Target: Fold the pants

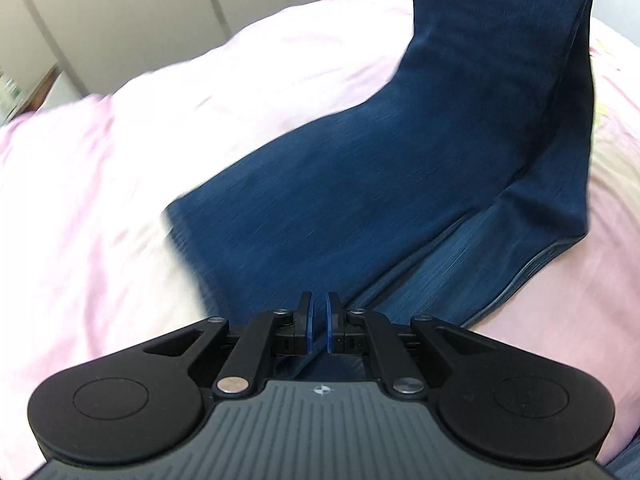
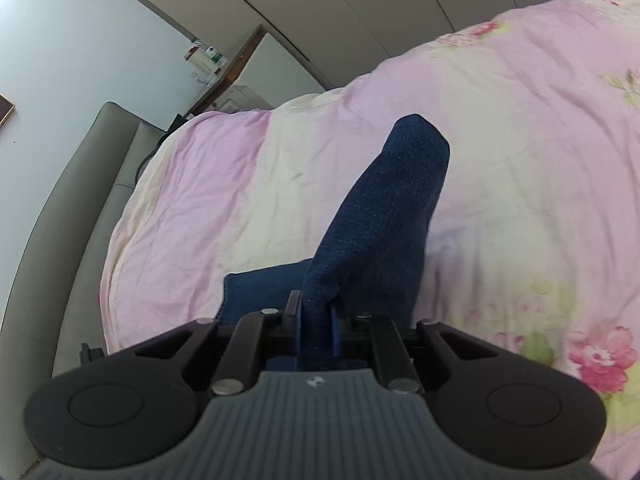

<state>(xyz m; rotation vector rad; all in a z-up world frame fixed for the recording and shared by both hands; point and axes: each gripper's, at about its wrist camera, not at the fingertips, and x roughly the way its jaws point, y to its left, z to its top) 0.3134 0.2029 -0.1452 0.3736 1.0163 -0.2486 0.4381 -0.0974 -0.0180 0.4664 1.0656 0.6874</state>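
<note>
Dark blue denim pants (image 1: 400, 184) lie on a pink floral bedspread (image 1: 100, 200). Their far end rises off the bed toward the top right of the left wrist view, lifted by the right gripper. My left gripper (image 1: 319, 322) hovers just above the near part of the pants; its blue pads stand a narrow gap apart with nothing between them. In the right wrist view my right gripper (image 2: 316, 320) is shut on a bunched fold of the pants (image 2: 384, 216), which stands up in front of the camera and drapes down to the bedspread (image 2: 520, 160).
A grey padded headboard (image 2: 80, 208) runs along the bed's left side. Behind it stands a wooden shelf with small boxes (image 2: 208, 60). Pale wardrobe doors (image 1: 160, 8) stand beyond the bed.
</note>
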